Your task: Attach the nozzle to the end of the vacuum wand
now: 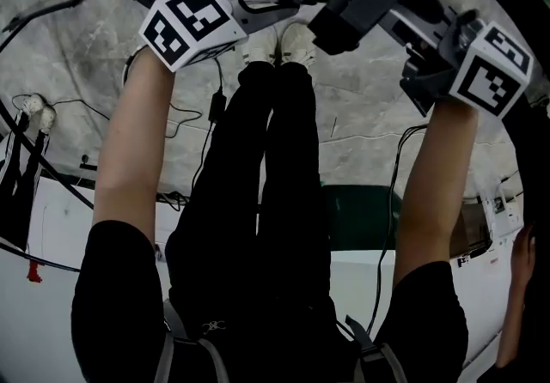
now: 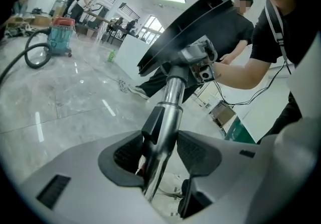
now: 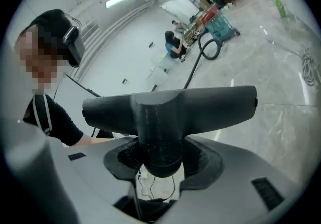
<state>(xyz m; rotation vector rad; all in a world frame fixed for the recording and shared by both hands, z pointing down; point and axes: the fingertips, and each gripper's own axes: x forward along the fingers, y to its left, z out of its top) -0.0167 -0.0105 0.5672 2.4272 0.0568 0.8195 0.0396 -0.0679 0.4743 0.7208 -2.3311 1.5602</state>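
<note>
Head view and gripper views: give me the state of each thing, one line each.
Left gripper: shut on the vacuum wand.
Right gripper: shut on the neck of the nozzle.
Vacuum wand: held in the air, far end meeting the nozzle; seating unclear.
Nozzle: held in the air, head crosswise to the wand.

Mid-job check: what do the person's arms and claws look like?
The left claw and right claw are pale grey moulded shells with black ribbed pads. Each carries a white cube printed with black square markers. The person wears short black sleeves, and the forearms are bare. A thin black cable hangs under the left cube.
</note>
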